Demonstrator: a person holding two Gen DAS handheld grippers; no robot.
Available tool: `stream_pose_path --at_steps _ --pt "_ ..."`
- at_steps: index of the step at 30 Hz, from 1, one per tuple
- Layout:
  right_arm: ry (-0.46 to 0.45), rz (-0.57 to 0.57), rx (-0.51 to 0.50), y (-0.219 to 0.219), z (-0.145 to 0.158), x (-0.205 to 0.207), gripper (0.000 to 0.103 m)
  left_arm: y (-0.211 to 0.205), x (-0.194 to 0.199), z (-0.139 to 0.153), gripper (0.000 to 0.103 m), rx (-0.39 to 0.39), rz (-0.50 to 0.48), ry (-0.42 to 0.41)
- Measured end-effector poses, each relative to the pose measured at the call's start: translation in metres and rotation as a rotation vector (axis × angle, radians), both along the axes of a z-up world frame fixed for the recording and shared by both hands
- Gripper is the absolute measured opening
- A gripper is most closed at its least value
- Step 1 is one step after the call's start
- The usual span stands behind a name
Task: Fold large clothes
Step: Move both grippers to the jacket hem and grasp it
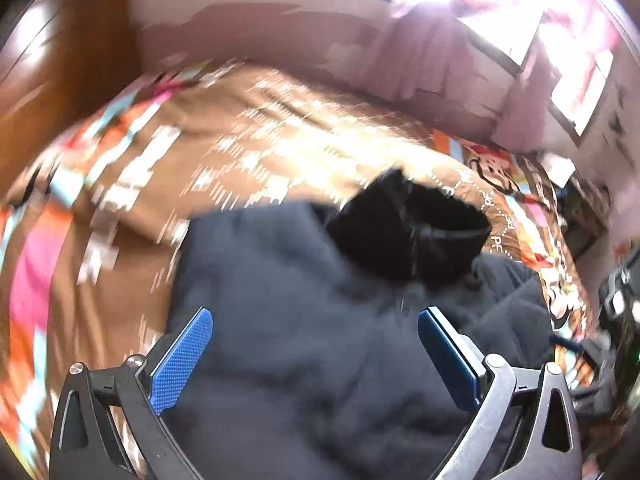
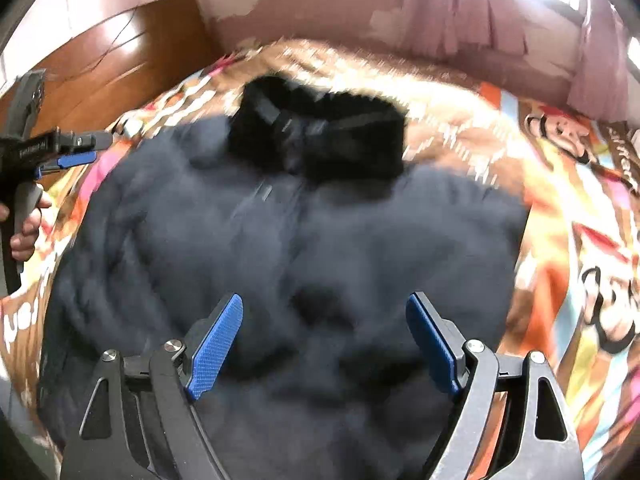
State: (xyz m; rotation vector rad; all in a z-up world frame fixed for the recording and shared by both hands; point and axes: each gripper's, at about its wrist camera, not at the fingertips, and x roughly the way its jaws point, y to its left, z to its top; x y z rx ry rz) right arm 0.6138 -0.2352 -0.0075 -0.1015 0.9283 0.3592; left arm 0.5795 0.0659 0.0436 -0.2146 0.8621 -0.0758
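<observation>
Over the bed [image 2: 568,208], both the left claw [image 1: 316,340] and right claw [image 2: 324,332] hover released above the dark fur-collared coat [image 2: 280,240], probably lining up grips for folding.

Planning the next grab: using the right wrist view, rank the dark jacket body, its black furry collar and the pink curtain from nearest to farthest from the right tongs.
1. Dark jacket body, directly under the open right tongs.
2. Black furry collar, ahead at the jacket's far end.
3. Pink curtain, beyond the bed, upper right.

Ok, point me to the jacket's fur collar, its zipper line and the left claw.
fur collar [image 2: 320,136], right wrist view, middle of the black fur
zipper line [image 2: 298,200], right wrist view, upper chest
left claw [image 2: 86,148], right wrist view, fingertips
</observation>
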Motion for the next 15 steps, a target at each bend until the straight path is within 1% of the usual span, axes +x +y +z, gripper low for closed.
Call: stream_pose_path --at_steps 2,4,5,6,7,8,9,10,11,12,13,14,15 --pt "-0.009 -0.023 0.019 -0.001 0.006 0.042 0.08 -0.017 0.035 0.011 0.102 0.04 -0.077 -0.004" --pt "-0.026 -0.022 0.043 0.005 0.01 0.098 0.08 -0.038 0.076 0.022 0.103 0.095 -0.169 -0.022" --pt "-0.025 -0.026 0.045 0.011 0.011 0.113 0.08 -0.049 0.096 0.023 0.102 0.119 -0.207 -0.01" --pt "-0.02 -0.035 0.049 0.015 0.008 0.136 0.08 -0.056 0.108 0.023 0.102 0.135 -0.221 0.0" --pt "-0.002 -0.049 0.062 0.018 0.004 0.158 0.08 -0.068 0.131 0.019 0.102 0.164 -0.236 0.021" --pt "0.019 -0.064 0.074 0.02 0.0 0.174 0.08 -0.074 0.144 0.015 0.102 0.175 -0.244 0.037" --pt "0.055 -0.085 0.092 0.022 -0.007 0.19 0.08 -0.08 0.155 0.011 0.1 0.177 -0.248 0.055" --pt "0.106 -0.102 0.112 0.022 -0.015 0.205 0.079 -0.086 0.172 0.003 0.092 0.162 -0.254 0.095" --pt "0.145 -0.116 0.103 0.023 -0.021 0.213 0.079 -0.088 0.182 -0.003 0.086 0.144 -0.256 0.125" --pt "0.188 -0.138 0.075 0.026 -0.029 0.221 0.077 -0.091 0.193 -0.008 0.068 0.121 -0.263 0.156" --pt "0.192 -0.131 0.073 0.028 -0.03 0.222 0.073 -0.093 0.204 -0.019 0.043 0.105 -0.265 0.206" --pt "0.19 -0.111 0.07 0.033 -0.029 0.221 0.073 -0.093 0.209 -0.025 0.032 0.102 -0.26 0.23" --pt "0.188 -0.083 0.062 0.038 -0.028 0.221 0.073 -0.094 0.213 -0.03 0.027 0.092 -0.254 0.247"
